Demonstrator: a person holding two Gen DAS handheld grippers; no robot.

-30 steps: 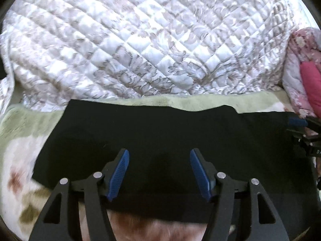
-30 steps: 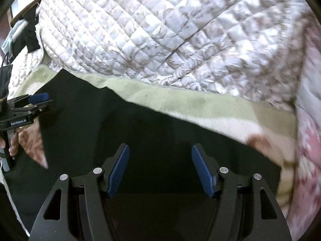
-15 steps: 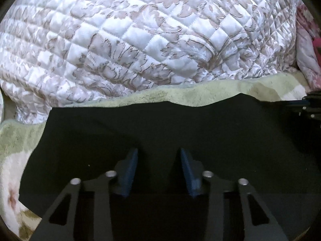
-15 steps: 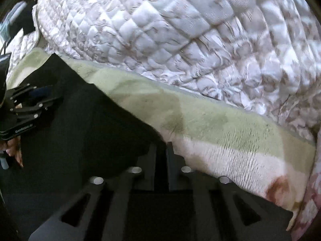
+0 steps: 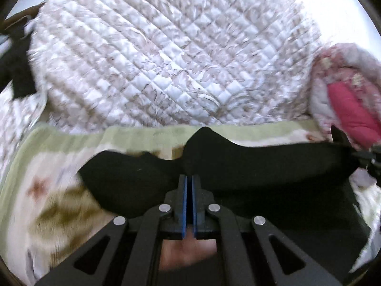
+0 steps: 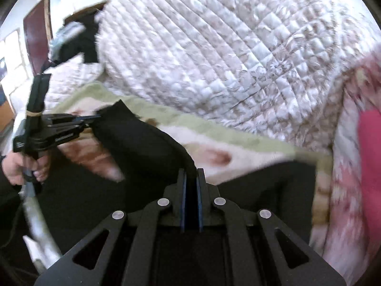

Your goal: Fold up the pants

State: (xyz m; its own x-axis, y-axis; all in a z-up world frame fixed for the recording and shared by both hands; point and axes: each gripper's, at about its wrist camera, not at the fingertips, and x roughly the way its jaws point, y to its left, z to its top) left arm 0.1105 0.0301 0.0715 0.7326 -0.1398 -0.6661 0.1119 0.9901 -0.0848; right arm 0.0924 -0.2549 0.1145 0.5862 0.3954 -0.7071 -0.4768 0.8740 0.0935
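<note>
The black pants (image 5: pixel 262 164) hang lifted over a green and cream floral blanket (image 5: pixel 59 166). My left gripper (image 5: pixel 189 178) is shut on the pants' upper edge, blue pads pressed together with the cloth between them. My right gripper (image 6: pixel 190 174) is shut on another part of the same edge of the pants (image 6: pixel 142 143). The cloth stretches between the two grippers and sags in folds. The left gripper also shows at the left of the right wrist view (image 6: pixel 95 118), pinching the cloth. The right gripper shows at the far right edge of the left wrist view (image 5: pixel 357 155).
A quilted white and beige bedspread (image 5: pixel 166 59) rises behind the blanket. A pink and red floral cushion (image 5: pixel 350 100) lies at the right. A dark garment (image 6: pixel 88 38) and a wooden door (image 6: pixel 35 40) are at the back left.
Both grippers closed on the pants' edge and lifted it off the blanket. The flat cloth now hangs bunched between them, with blanket showing beneath.
</note>
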